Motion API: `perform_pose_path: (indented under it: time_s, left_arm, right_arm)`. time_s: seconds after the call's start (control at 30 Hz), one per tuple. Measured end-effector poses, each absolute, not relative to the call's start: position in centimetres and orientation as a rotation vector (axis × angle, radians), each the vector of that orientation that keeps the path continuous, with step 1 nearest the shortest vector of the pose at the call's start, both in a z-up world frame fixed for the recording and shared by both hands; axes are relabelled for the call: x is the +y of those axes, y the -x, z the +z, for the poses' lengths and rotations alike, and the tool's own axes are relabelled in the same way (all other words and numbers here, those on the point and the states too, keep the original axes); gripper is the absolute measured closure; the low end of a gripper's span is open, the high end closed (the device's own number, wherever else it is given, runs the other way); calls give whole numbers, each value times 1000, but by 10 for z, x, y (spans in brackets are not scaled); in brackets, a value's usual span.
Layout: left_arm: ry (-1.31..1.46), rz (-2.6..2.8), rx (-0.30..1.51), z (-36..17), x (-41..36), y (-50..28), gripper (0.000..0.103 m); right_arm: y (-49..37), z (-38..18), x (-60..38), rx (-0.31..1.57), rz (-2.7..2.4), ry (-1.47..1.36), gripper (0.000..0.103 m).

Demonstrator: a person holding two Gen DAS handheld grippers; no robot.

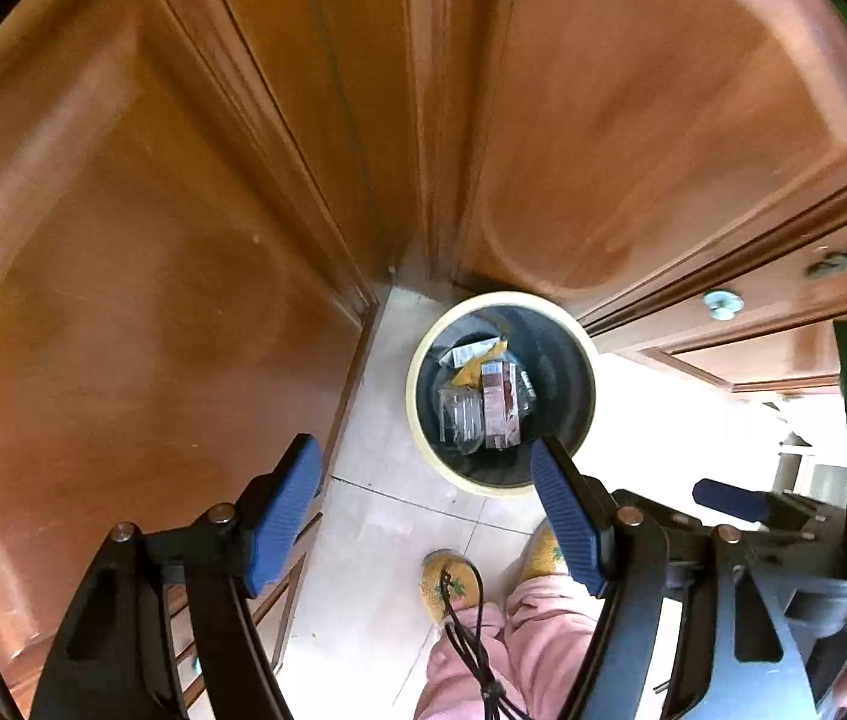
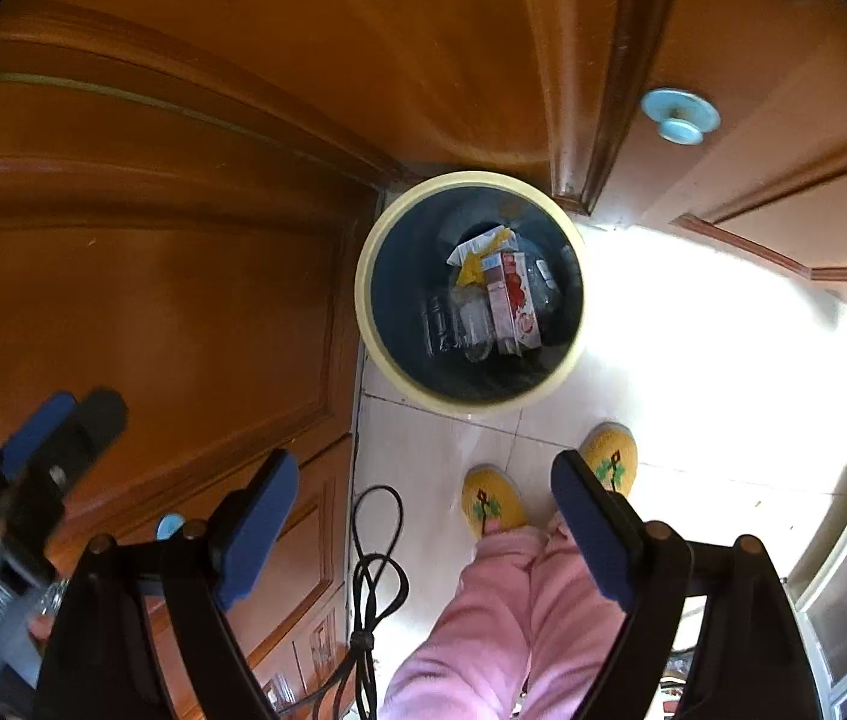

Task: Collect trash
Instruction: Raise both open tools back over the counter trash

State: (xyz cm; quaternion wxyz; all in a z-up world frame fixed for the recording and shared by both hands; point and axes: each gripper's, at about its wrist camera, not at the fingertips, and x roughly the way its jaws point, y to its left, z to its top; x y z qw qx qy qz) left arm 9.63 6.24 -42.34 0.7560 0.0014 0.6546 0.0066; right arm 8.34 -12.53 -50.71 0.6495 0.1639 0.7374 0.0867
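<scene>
A round bin with a cream rim (image 1: 413, 387) (image 2: 365, 294) stands on the tiled floor in a corner of wooden cabinets. Inside lie a red and white carton (image 1: 498, 405) (image 2: 513, 300), clear plastic packaging (image 1: 459, 420) (image 2: 459, 324) and a yellow wrapper (image 1: 474, 366) (image 2: 474, 267). My left gripper (image 1: 429, 510) hangs open high above the bin's near edge, pointing down, with nothing between its blue pads. My right gripper (image 2: 426, 525) is open and empty too, above the floor in front of the bin. The left gripper (image 2: 78, 414) shows blurred at the left of the right wrist view.
Wooden cabinet doors (image 1: 123, 240) (image 2: 153, 300) rise to the left of and behind the bin; one has a pale blue knob (image 2: 680, 114) (image 1: 722, 304). A person's pink trouser legs (image 2: 501, 618) and yellow slippers (image 2: 492, 501) stand just before the bin. A black cable (image 2: 372, 570) dangles.
</scene>
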Motion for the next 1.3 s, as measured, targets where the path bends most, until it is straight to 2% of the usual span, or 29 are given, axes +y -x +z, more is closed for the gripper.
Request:
perform_pose_path:
  time_s: [0.3,0.63,0.7,1.3]
  left_arm:
    - [-57,-57,1339,-323,42,-80,32]
    - [-157,-161,1139,-199,12,-66,31]
    - [-170,-176,1085,-176,7,-65,27]
    - [-163,-226,719,0,-25,-96,27]
  right_arm:
    - [-59,-418,-136,1596,193,-384,16]
    - [-45,-287,-152,1372,167,-330,16]
    - [-43,-266,-161,1337,149,-347,16]
    - [-55,-84,-232,923,31,-298,16]
